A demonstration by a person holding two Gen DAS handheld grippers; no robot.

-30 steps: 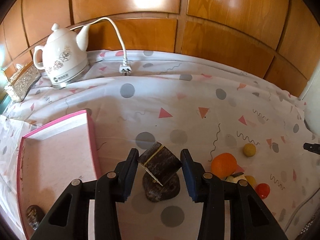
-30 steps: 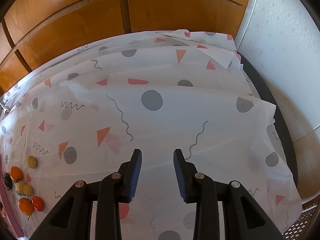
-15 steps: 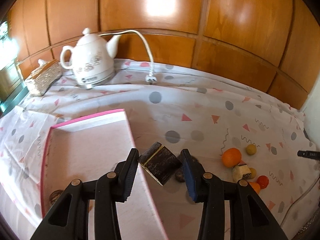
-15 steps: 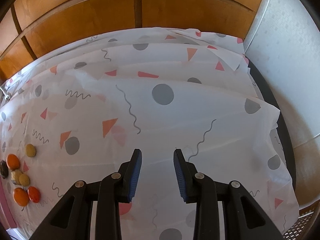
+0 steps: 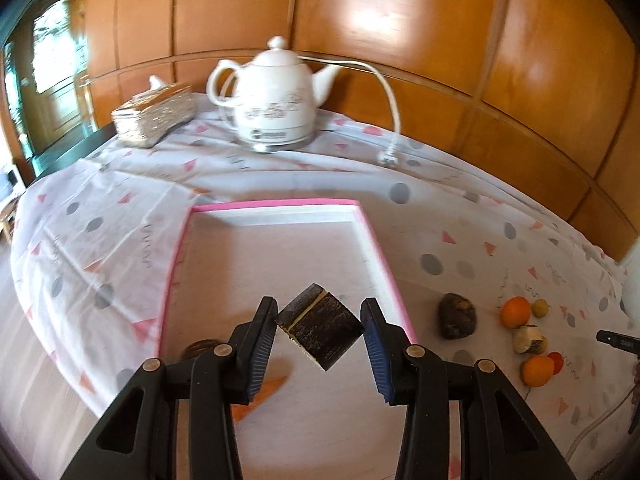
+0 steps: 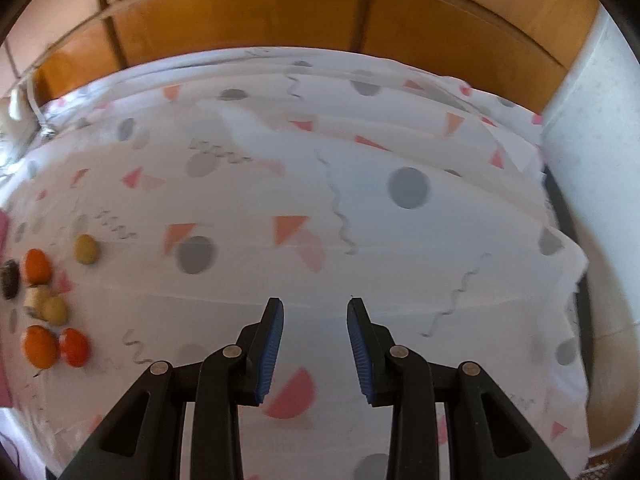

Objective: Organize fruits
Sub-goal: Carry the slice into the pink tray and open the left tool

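Note:
My left gripper point(image 5: 319, 307) is shut on a dark brown chunk with a pale yellow cut face point(image 5: 320, 330), held tilted above the near part of the pink-rimmed tray point(image 5: 276, 203). A small brown fruit point(image 5: 200, 349) lies in the tray's near left corner, partly hidden by a finger. On the cloth to the right lie a dark lumpy fruit point(image 5: 457, 316), two oranges point(image 5: 516, 312), a beige piece point(image 5: 528, 340) and small yellow and red fruits. My right gripper point(image 6: 315, 312) hangs open over bare cloth, with that fruit cluster point(image 6: 37, 266) far to its left.
A white kettle point(image 5: 276, 100) with its cord and plug point(image 5: 387, 158) stands at the back by the wood-panelled wall, and a woven tissue box point(image 5: 154, 118) is left of it. The patterned cloth ends at the table's dark right edge point(image 6: 560, 208).
My left gripper has carried the dark chunk leftward, from above the dark fruit on the cloth to above the tray. The right gripper shifted slightly and rolled; its jaws stayed the same.

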